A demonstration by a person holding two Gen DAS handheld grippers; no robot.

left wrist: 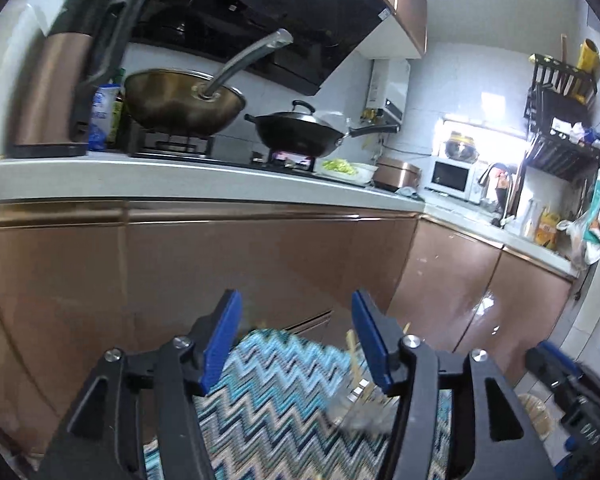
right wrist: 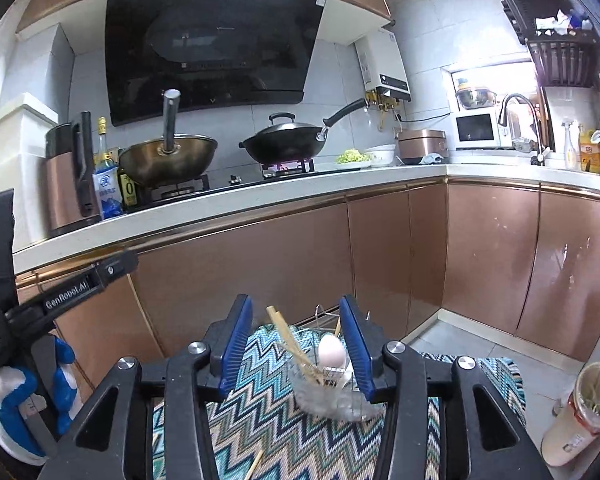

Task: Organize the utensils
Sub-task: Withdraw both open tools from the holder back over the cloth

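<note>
A clear glass holder [right wrist: 332, 394] stands on a zigzag-patterned cloth [right wrist: 284, 432]. Wooden chopsticks [right wrist: 290, 342] and a white spoon [right wrist: 332, 352] stick out of it, with a wire rack [right wrist: 326, 314] just behind. One more chopstick [right wrist: 256, 462] lies loose on the cloth near me. My right gripper [right wrist: 296, 344] is open and empty, its blue fingers on either side of the holder. My left gripper [left wrist: 296, 340] is open and empty above the cloth [left wrist: 272, 392]; the holder [left wrist: 360, 408] shows blurred by its right finger.
Copper cabinet doors [right wrist: 260, 264] and a white counter [right wrist: 220, 204] face me. On the counter stand two woks [right wrist: 168, 156], a kettle [right wrist: 66, 176] and bottles. A beige bottle [right wrist: 580, 416] stands on the floor at right. The gloved hand with the left gripper [right wrist: 24, 380] is at far left.
</note>
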